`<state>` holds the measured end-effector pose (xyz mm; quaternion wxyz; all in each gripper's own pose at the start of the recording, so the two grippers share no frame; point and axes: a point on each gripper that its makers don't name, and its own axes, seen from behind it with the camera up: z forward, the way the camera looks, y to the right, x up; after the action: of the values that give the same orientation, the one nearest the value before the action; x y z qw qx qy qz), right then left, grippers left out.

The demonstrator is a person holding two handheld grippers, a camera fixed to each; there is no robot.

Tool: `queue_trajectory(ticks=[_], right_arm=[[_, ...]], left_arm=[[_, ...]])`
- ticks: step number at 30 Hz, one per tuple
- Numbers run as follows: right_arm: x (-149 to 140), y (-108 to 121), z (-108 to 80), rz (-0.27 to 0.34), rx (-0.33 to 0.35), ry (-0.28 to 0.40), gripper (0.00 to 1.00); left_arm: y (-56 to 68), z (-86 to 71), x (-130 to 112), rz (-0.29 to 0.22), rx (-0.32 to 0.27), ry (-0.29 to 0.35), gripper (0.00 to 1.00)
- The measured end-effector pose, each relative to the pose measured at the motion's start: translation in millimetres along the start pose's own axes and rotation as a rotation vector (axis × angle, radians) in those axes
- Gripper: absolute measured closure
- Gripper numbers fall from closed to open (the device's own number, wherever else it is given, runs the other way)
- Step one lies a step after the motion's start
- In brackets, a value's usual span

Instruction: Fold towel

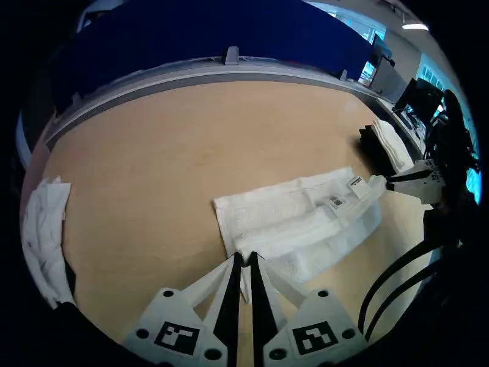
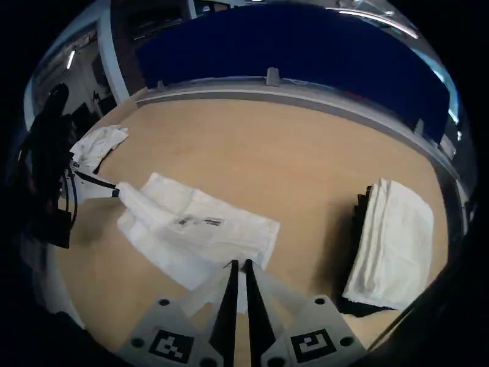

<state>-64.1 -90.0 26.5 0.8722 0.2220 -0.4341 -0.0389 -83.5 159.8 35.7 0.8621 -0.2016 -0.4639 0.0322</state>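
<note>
A white towel (image 1: 293, 217) lies partly folded lengthwise on the wooden table (image 1: 183, 140), with small labels on top. My left gripper (image 1: 245, 260) is shut on its near corner, and white cloth shows between the black fingers. The right gripper (image 1: 400, 181) pinches the towel's far end at the right. In the right gripper view the same towel (image 2: 195, 226) stretches off to the left. My right gripper (image 2: 238, 264) is shut on its near edge, and the left gripper (image 2: 113, 191) holds the far, slightly lifted end.
A crumpled white cloth (image 1: 43, 232) (image 2: 98, 144) lies at one table edge. A stack of folded white towels (image 1: 391, 144) (image 2: 394, 241) rests on a black base at the other side. A blue partition (image 1: 214, 30) (image 2: 293, 49) runs behind the table. Black cables (image 1: 397, 275) hang nearby.
</note>
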Motion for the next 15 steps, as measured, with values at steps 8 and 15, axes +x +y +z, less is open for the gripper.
queue_trajectory(ticks=[8,15], right_arm=[[1,4,8.7,0.021,-0.01,-0.003,0.92],[0,8,16.0,0.024,-0.024,-0.012,0.91]], left_arm=[[-5.9,10.2,1,-0.002,0.002,-0.016,0.89],[-9.0,18.6,0,-0.007,0.011,-0.035,0.89]])
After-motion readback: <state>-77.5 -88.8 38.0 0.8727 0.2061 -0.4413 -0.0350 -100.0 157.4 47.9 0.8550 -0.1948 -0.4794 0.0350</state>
